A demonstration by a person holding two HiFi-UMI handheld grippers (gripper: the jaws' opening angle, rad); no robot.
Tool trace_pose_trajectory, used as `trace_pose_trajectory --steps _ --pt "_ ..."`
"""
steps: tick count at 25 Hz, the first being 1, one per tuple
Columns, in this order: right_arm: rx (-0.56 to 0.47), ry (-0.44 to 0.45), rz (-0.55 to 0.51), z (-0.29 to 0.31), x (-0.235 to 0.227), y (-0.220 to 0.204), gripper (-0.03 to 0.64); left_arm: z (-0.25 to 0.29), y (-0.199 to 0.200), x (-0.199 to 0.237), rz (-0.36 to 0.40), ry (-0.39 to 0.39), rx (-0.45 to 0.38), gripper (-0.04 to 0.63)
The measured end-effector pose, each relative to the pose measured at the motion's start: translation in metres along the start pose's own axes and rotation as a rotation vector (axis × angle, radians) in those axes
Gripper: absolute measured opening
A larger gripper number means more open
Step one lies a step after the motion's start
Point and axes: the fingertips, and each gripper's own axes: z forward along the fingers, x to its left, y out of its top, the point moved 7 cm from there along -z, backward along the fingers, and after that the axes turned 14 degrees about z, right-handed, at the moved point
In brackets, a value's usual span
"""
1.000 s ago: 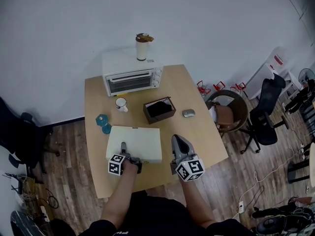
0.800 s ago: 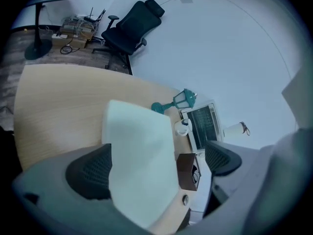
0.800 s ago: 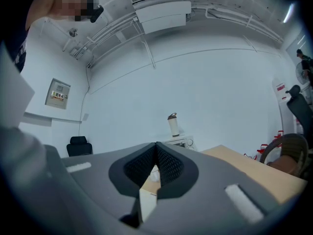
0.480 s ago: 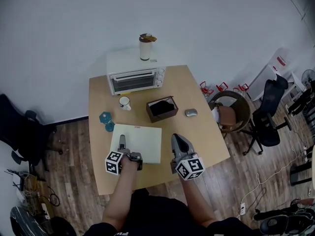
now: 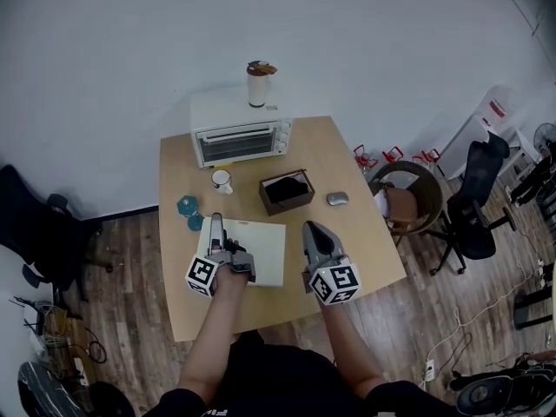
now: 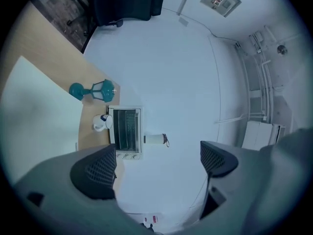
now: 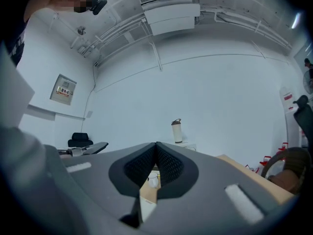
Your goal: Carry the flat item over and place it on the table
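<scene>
The flat white item (image 5: 256,252) lies on the wooden table (image 5: 347,241), near its front edge. My left gripper (image 5: 221,238) hovers over the item's left edge, rolled on its side. Its jaws stand wide apart and are closing, with nothing between them. In the left gripper view the left gripper (image 6: 159,160) faces the wall, and the flat white item (image 6: 34,111) fills the left side. My right gripper (image 5: 314,238) is just right of the item, shut and holding nothing. In the right gripper view the right gripper (image 7: 156,153) shows its pads touching.
A white toaster oven (image 5: 239,133) with a tumbler (image 5: 256,83) on top stands at the table's back. A mug (image 5: 221,181), a teal object (image 5: 188,208), a dark open box (image 5: 285,191) and a mouse (image 5: 336,199) lie mid-table. A wicker chair (image 5: 404,194) and an office chair (image 5: 473,194) stand to the right.
My left gripper has left the flat item's near edge, moved forward along its left side and rolled over. The right gripper has hardly moved.
</scene>
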Motion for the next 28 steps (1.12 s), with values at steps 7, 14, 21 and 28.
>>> trace_pose_trajectory --steps 7,14,21,28 --pt "-0.028 0.016 -0.034 0.02 -0.002 0.017 0.006 0.014 0.0 -0.046 0.122 -0.113 0.027 0.523" --pt "-0.006 0.033 -0.017 0.02 0.006 0.011 0.006 0.019 -0.009 -0.114 1.026 -0.264 0.297 0.523" --pt "0.006 0.034 -0.052 0.018 0.011 0.006 0.006 0.003 -0.02 -0.14 1.546 -0.336 0.404 0.528" --pt "0.047 0.021 -0.134 0.017 0.021 0.001 0.006 -0.014 -0.02 -0.139 1.521 -0.389 0.401 0.51"
